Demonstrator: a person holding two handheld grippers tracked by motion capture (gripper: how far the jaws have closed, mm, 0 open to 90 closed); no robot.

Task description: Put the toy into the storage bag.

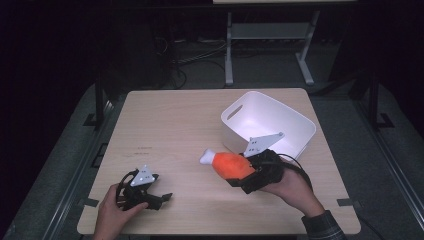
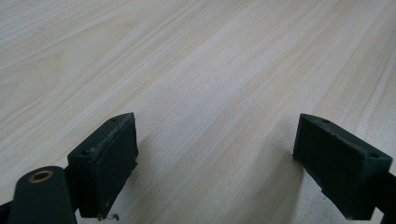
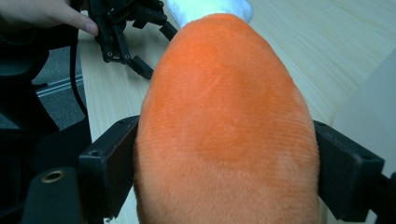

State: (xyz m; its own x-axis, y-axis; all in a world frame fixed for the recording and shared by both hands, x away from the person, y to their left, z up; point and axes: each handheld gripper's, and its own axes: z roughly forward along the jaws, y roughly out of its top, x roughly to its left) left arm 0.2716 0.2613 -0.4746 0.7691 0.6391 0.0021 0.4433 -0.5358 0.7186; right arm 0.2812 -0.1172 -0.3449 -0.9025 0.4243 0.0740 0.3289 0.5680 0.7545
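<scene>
surface: light wood table (image 1: 165,125) | on it: white plastic bin (image 1: 290,125), far right

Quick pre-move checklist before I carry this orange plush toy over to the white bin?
1. Right tongs grip: pads press both sides of the orange plush toy: ok.
2. Toy lifted clear of the table: cannot tell.
3. White bin upright, opening up, nothing seen inside: ok.
4. Path to the bin: its near wall stands right beside the toy, so lift over the rim: not ok yet.
5. Left tongs open, low at the table's near left, away from the path: ok.
6. White tip of the toy sticks out past the pads, unsupported: cannot tell if it will snag.
</scene>
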